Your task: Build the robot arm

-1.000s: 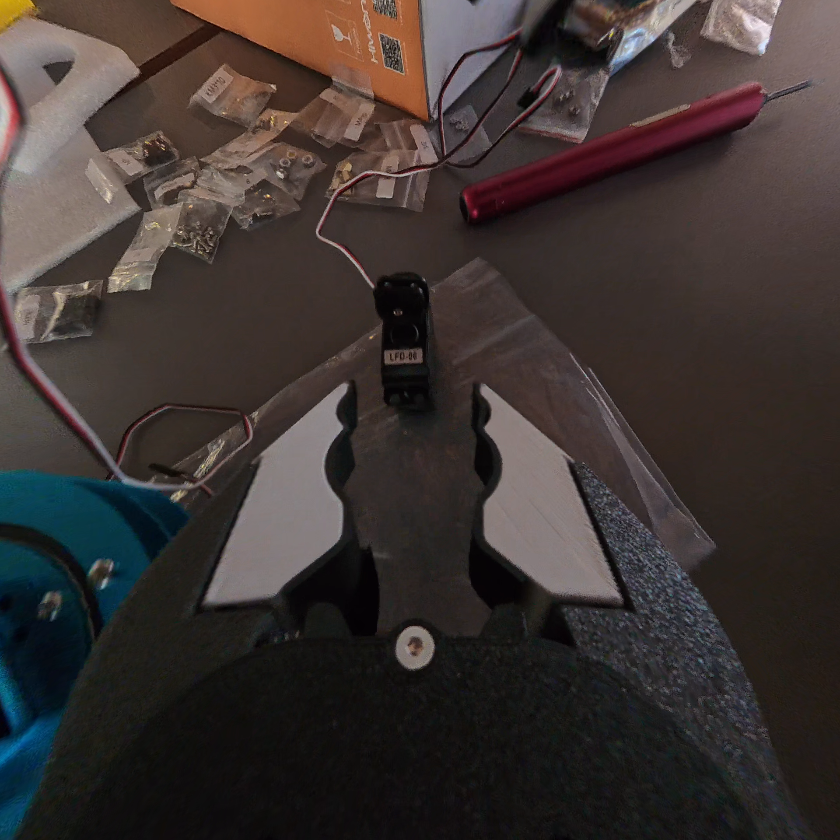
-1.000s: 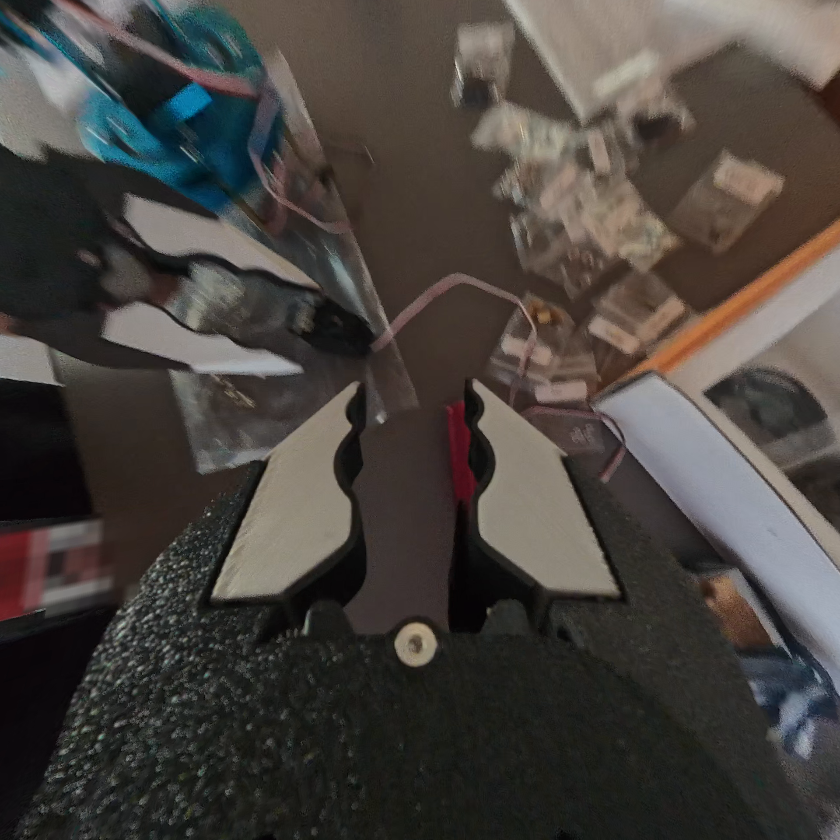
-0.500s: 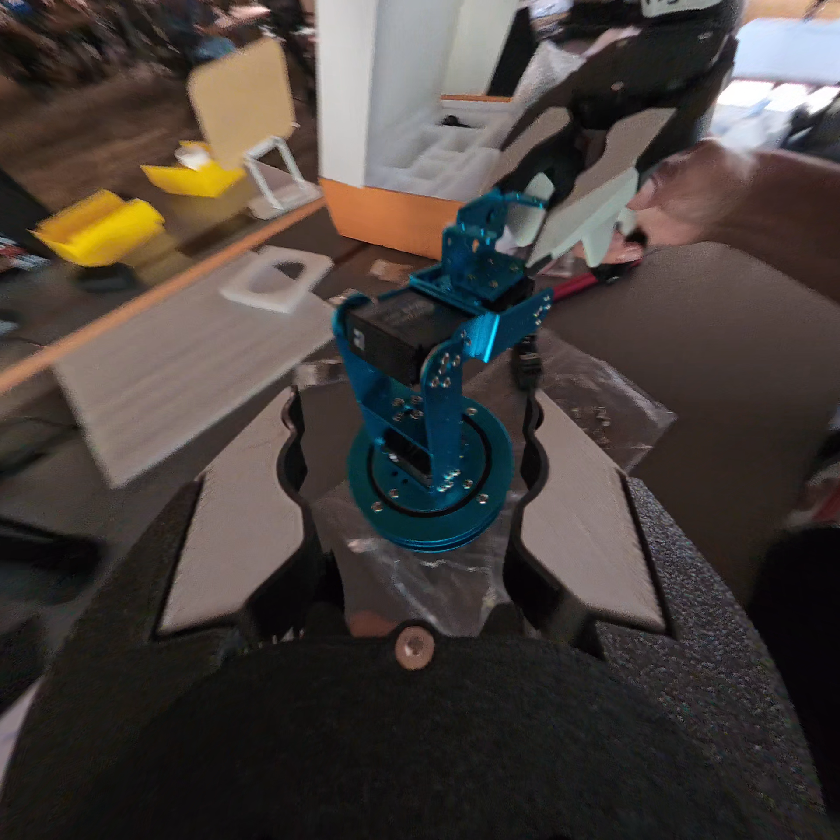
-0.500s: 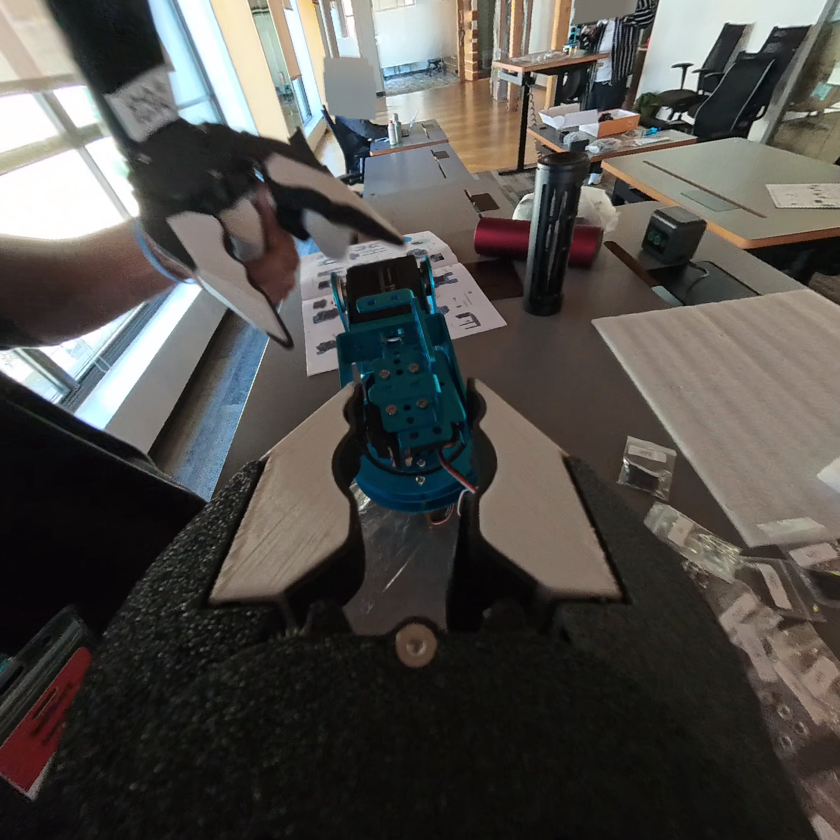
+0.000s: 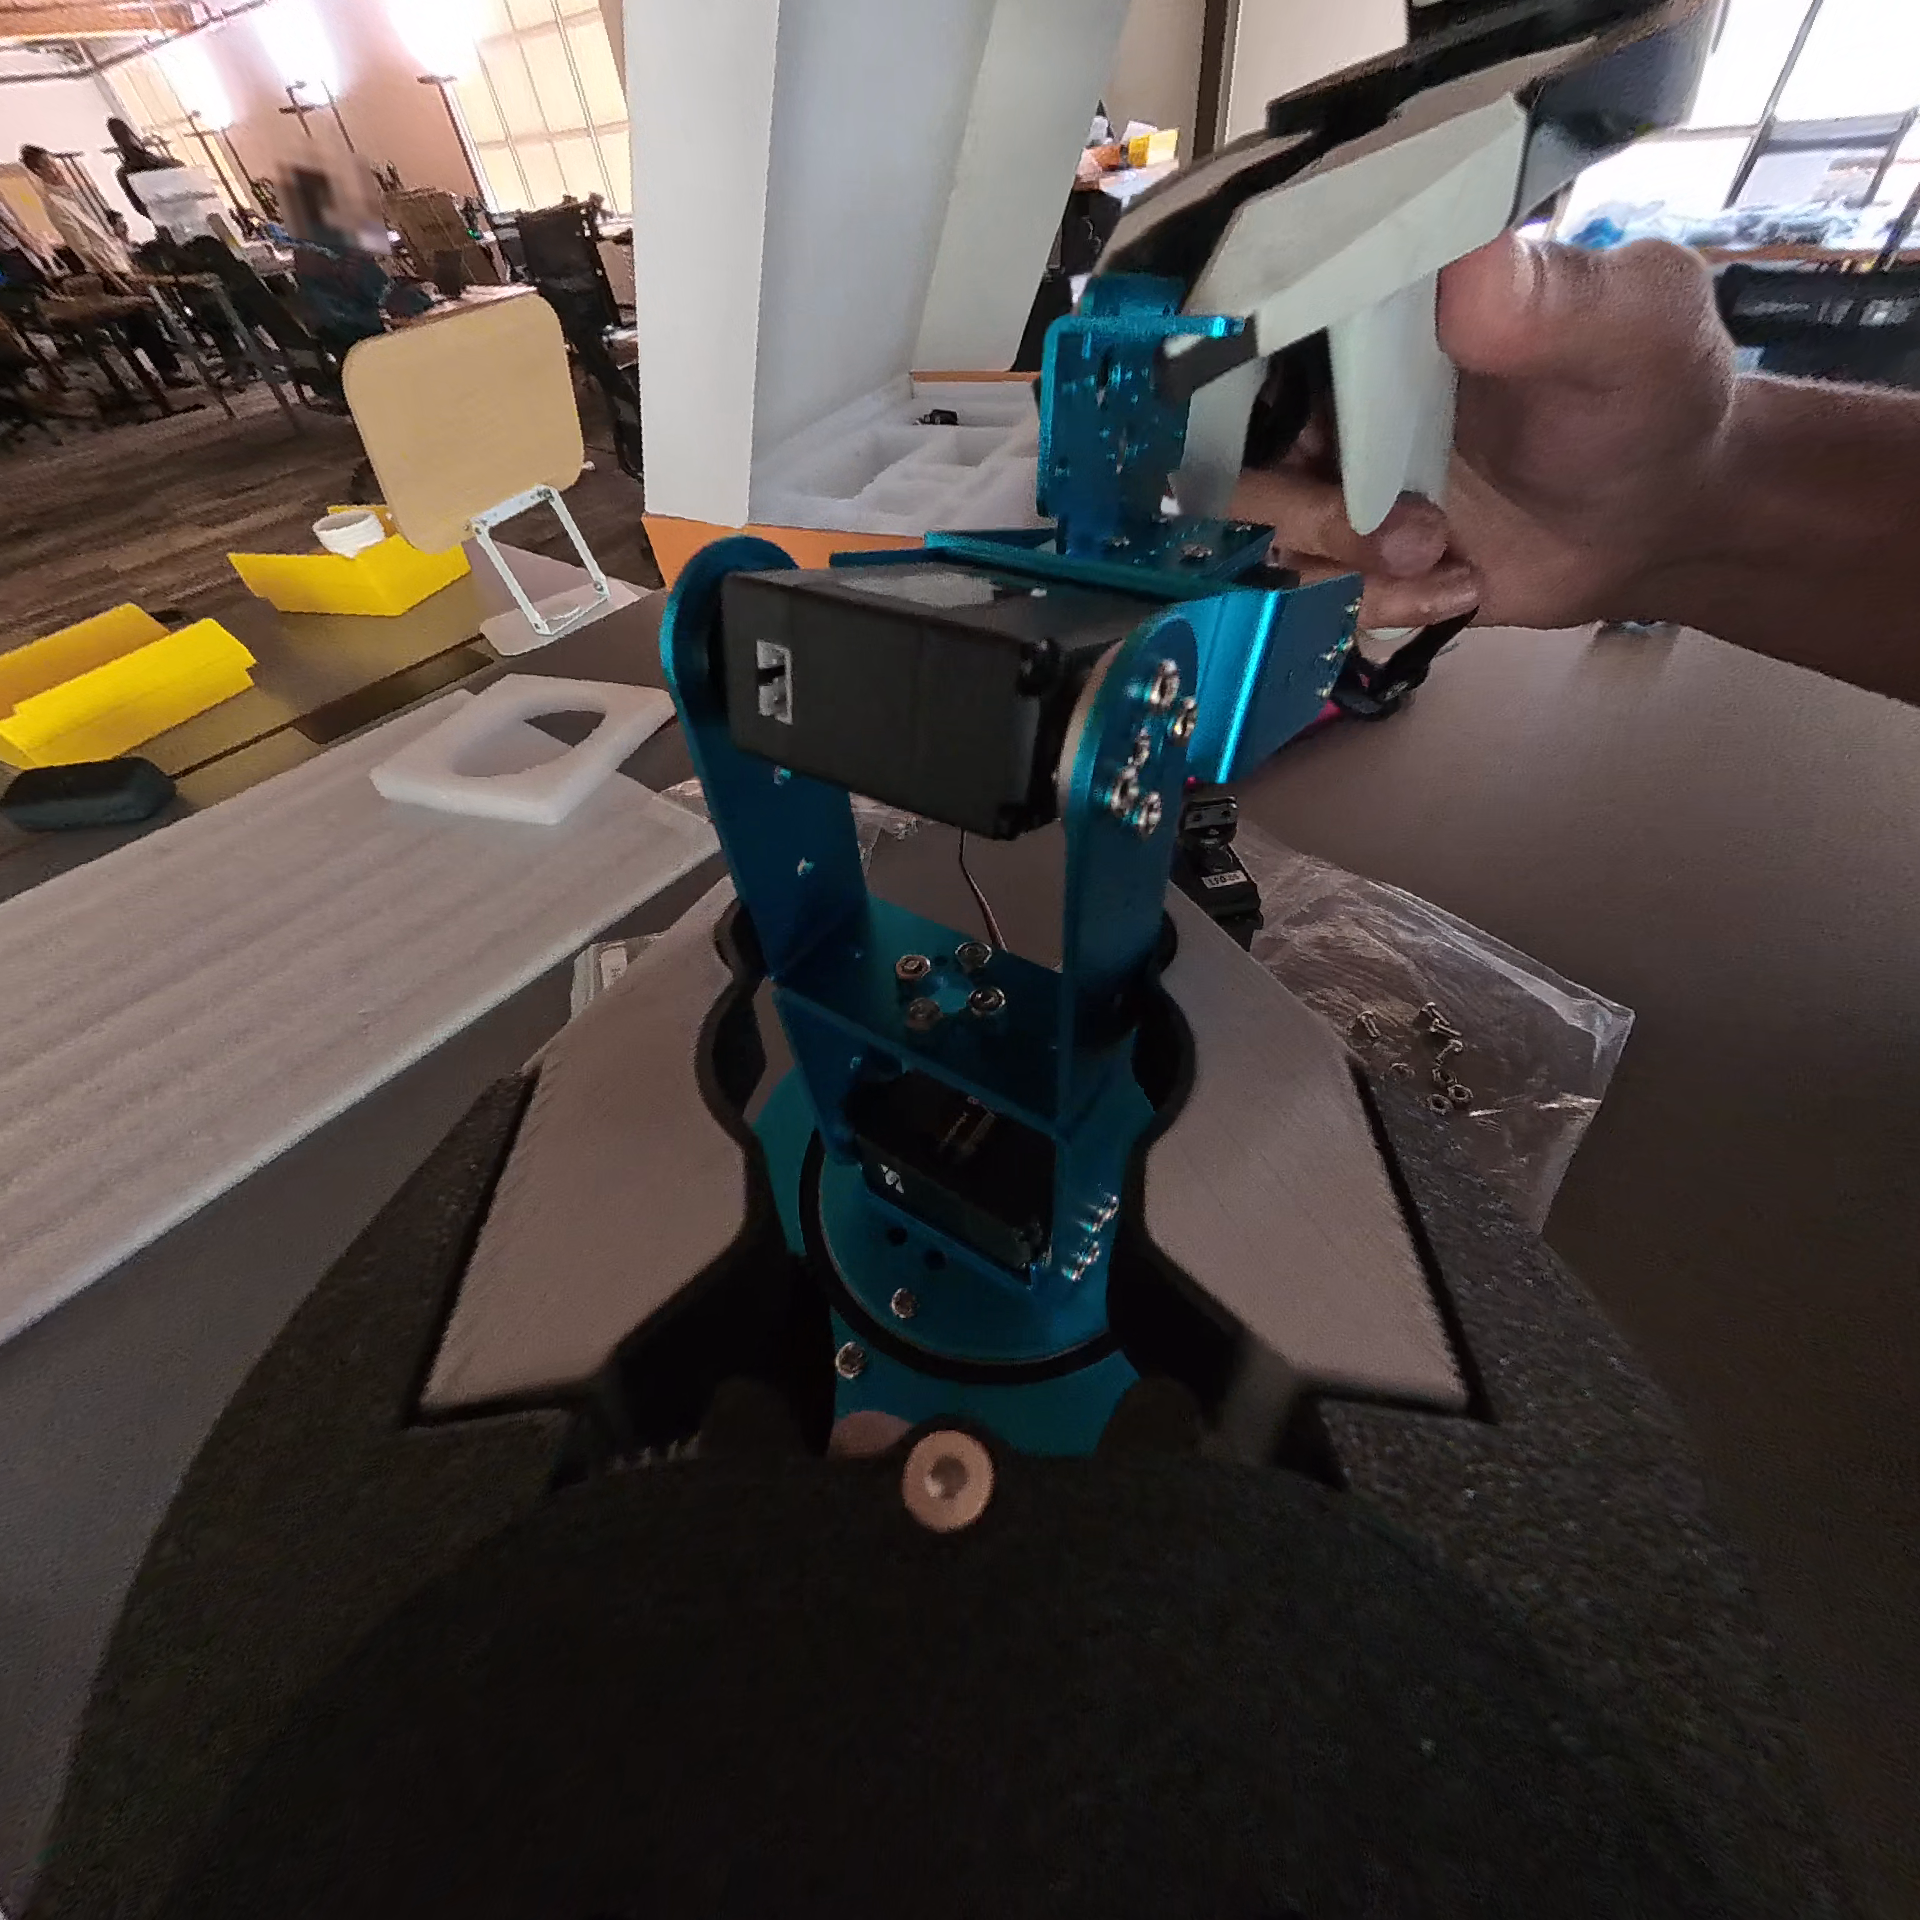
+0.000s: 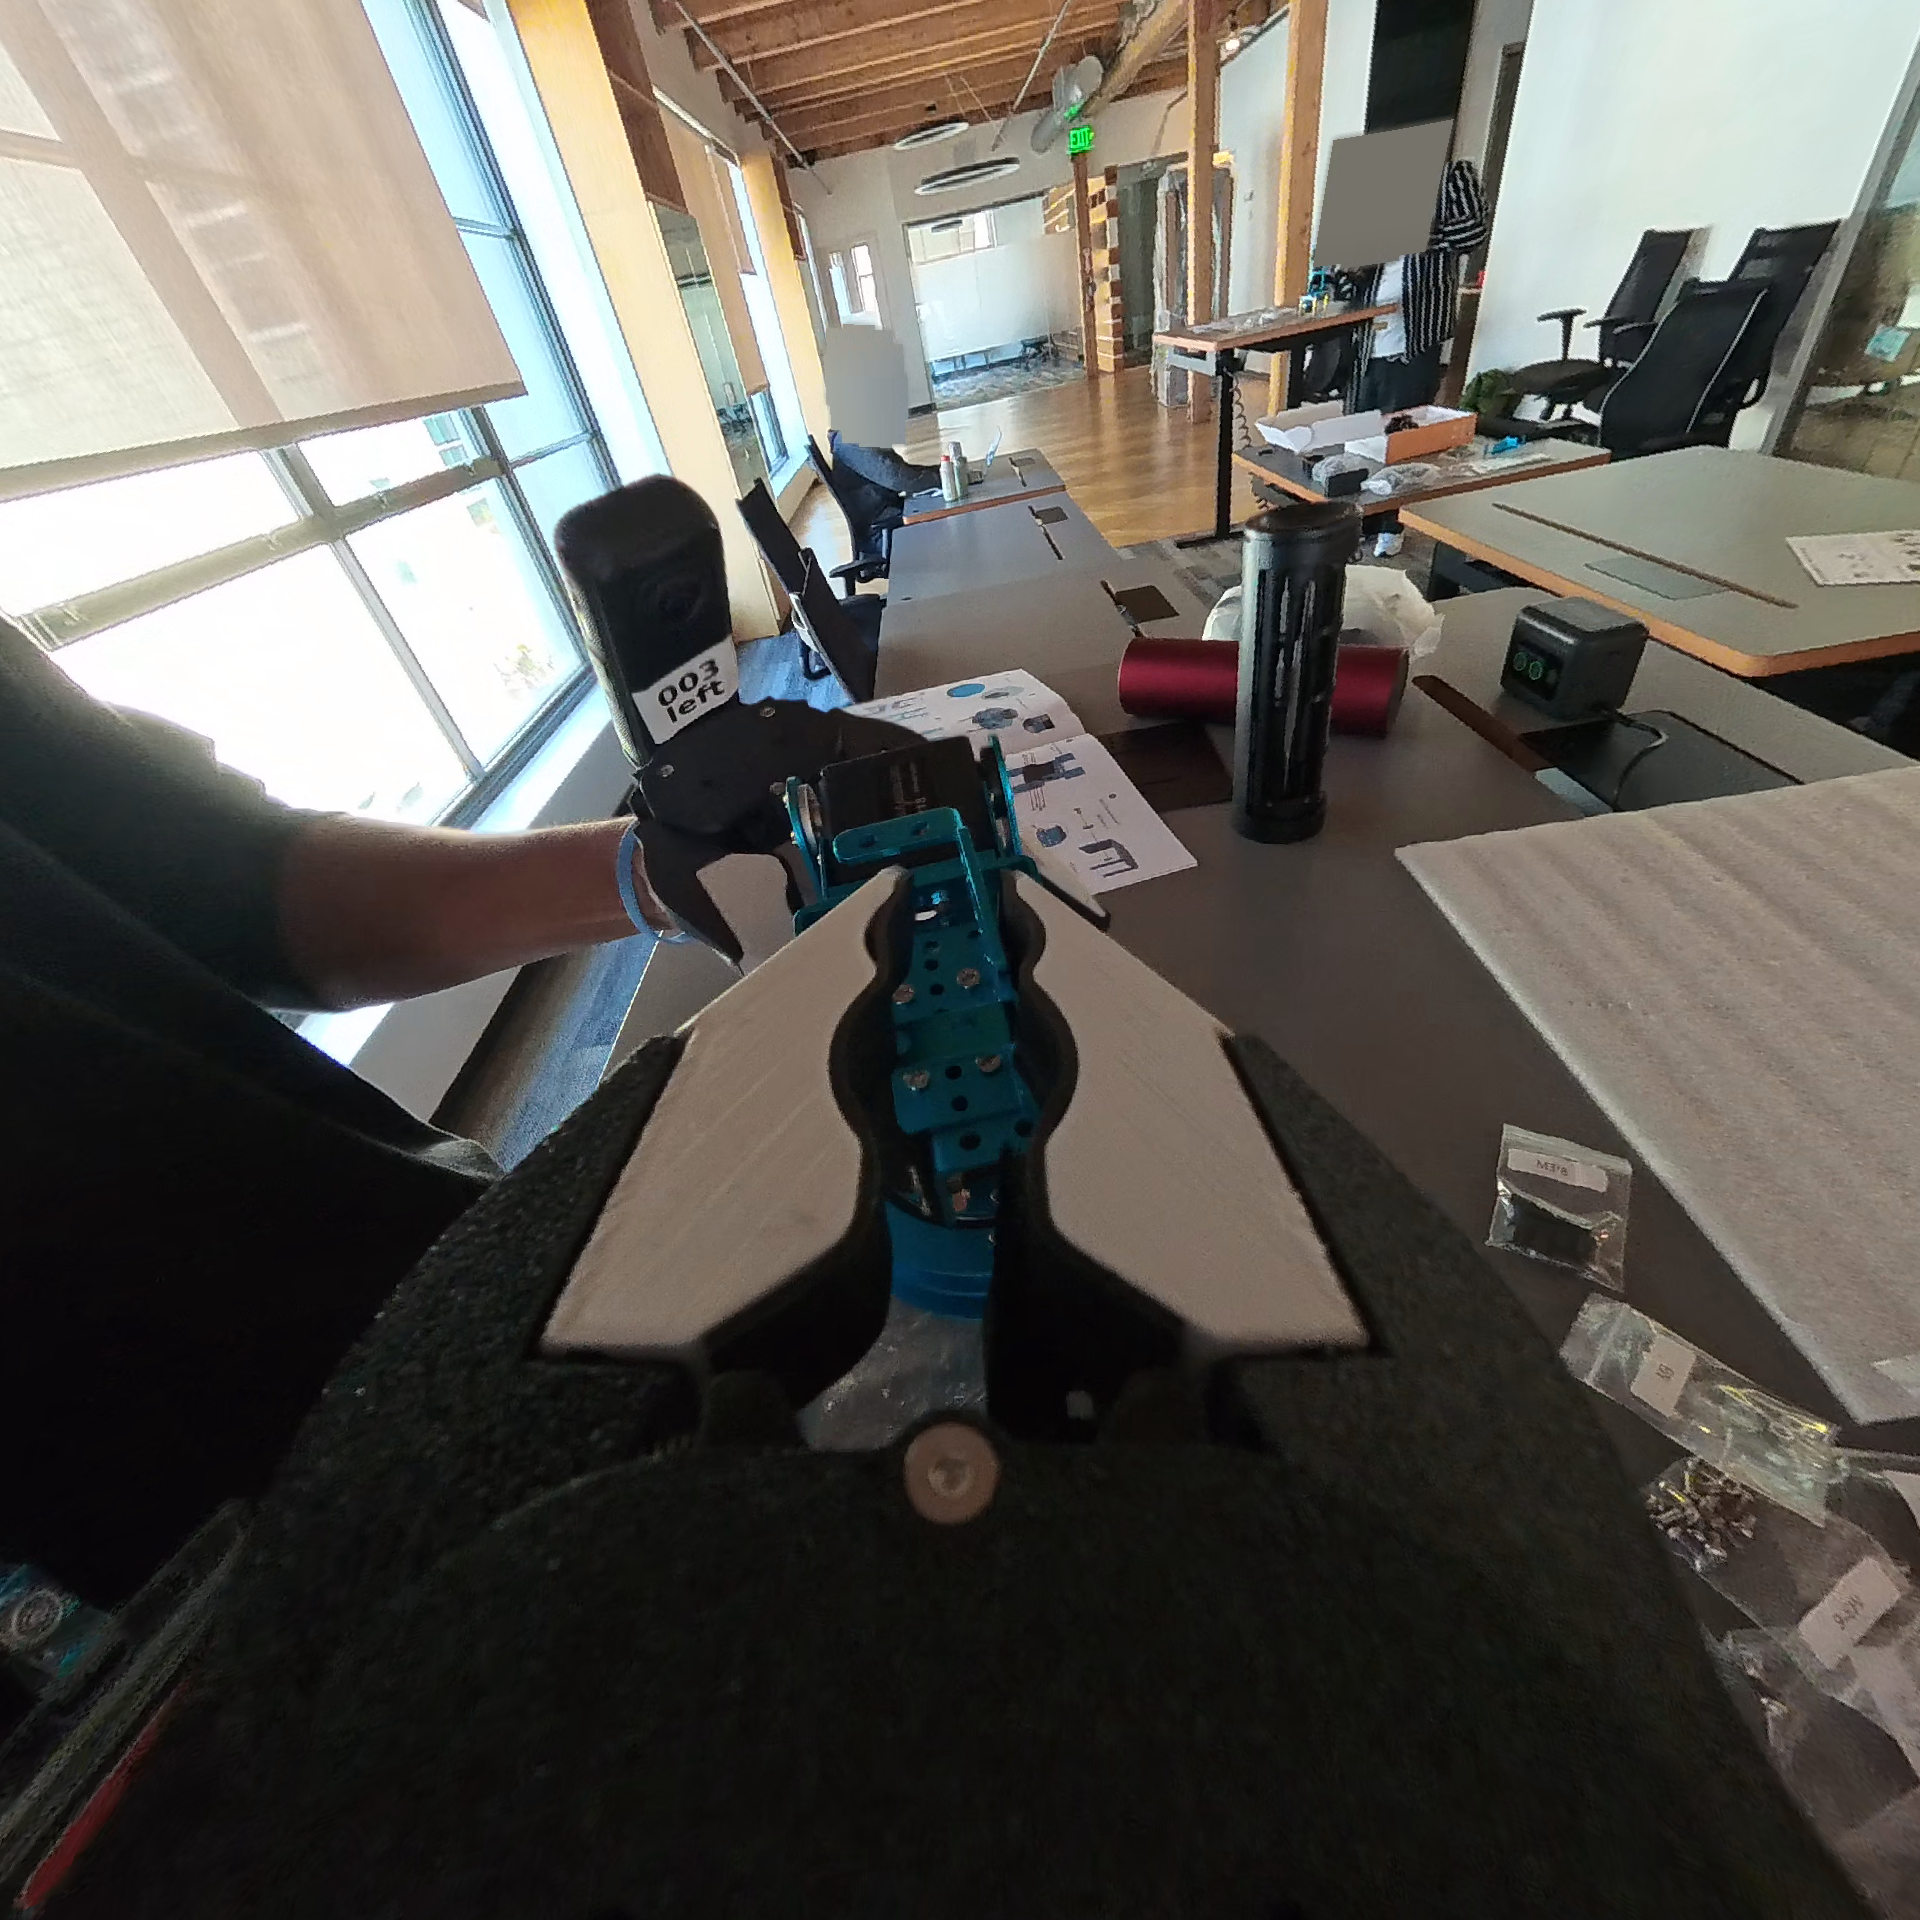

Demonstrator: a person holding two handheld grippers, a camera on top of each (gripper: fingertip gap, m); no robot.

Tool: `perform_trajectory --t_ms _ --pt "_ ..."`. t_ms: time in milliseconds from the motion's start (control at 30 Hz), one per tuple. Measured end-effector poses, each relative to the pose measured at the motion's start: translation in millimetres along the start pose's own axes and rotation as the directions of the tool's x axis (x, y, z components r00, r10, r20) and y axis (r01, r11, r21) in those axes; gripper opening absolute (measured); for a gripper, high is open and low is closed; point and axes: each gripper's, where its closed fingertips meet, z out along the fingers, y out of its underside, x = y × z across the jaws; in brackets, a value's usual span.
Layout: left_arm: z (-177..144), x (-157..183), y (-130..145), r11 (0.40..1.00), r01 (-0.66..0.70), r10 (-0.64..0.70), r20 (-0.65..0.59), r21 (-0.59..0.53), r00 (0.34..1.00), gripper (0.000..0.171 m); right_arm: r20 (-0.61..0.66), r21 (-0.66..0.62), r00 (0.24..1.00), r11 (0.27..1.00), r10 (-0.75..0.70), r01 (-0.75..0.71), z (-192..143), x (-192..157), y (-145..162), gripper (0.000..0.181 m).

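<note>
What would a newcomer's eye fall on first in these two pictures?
First, the bright blue metal bracket arm with black servos standing on a round blue base at the table's centre. The left gripper straddles its lower bracket and base, while the right gripper closes around its top bracket. Behind stands an opened white-and-orange cardboard box.

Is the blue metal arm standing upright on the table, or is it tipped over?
Upright. The blue metal arm stands on its round base, brackets rising straight above it.
</note>
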Motion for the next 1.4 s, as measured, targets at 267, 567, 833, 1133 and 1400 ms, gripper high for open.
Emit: perform_trajectory --t_ms 267,567,833,1133,1400 --pt "1 0 3 0.999 -0.031 0.031 0.022 -0.018 0.999 0.070 0.011 -0.057 1.000 0.998 0.012 -0.012 1 0 -5 0.012" --pt "0 0 5 0.997 -0.048 0.049 0.013 -0.063 0.999 0.072 -0.076 0.109 0.996 0.993 -0.039 0.047 -81 7 -91 0.000" --pt "-1 0 3 1.000 -0.012 0.012 0.010 -0.013 1.000 0.071 -0.033 0.085 0.999 0.996 0.015 -0.012 -40 8 -1 0.038" --pt "-1 1 3 0.999 0.042 -0.042 0.000 0.023 0.999 0.071 0.097 0.142 0.995 0.989 0.030 -0.043 -30 2 12 0.030" --pt "-4 -1 5 0.999 0.042 -0.042 -0.013 0.016 0.999 0.071 0.171 0.090 0.984 0.995 -0.054 0.039 1 -7 8 0.027"
